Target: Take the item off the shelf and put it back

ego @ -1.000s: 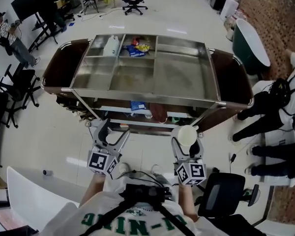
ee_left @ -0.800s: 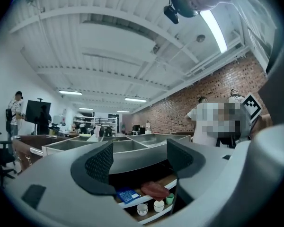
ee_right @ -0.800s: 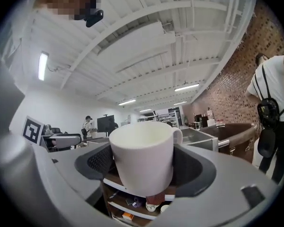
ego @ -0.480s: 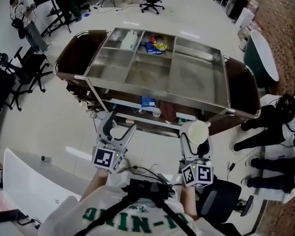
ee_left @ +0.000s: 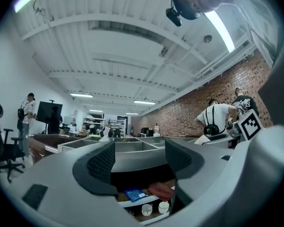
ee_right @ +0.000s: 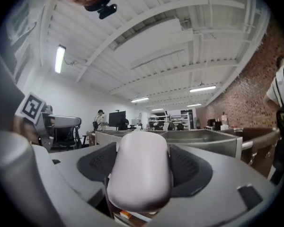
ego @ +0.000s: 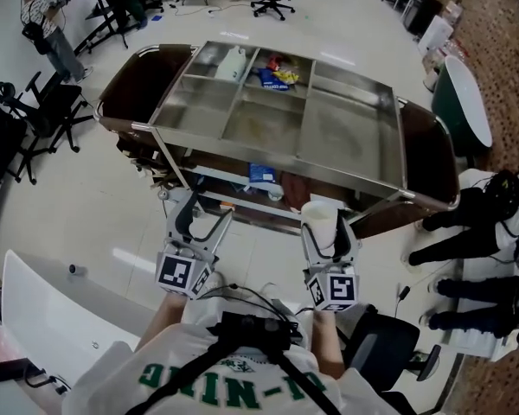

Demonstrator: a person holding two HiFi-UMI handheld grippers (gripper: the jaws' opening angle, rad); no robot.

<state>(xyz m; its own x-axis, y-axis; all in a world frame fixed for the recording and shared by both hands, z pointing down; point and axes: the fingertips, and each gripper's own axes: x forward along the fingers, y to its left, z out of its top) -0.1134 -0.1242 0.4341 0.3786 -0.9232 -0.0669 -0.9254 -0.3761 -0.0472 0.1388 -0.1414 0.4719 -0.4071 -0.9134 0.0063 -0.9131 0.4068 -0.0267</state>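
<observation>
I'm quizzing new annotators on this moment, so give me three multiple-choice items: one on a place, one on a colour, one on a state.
1. Where does the flat blue packet lie?
A) on the floor
B) on the lower shelf of the cart
C) on a chair

2. What colour is the cup in the right gripper?
A) red
B) black
C) white

3. How do the jaws of the left gripper stand?
A) apart, with nothing between them
B) shut on a cup
C) shut on a bottle

Answers:
1 B: the packet rests on the shelf under the steel top.
2 C: the cup is plain white, and the jaws have just closed further on it.
3 A: the left gripper view shows a clear gap.
</observation>
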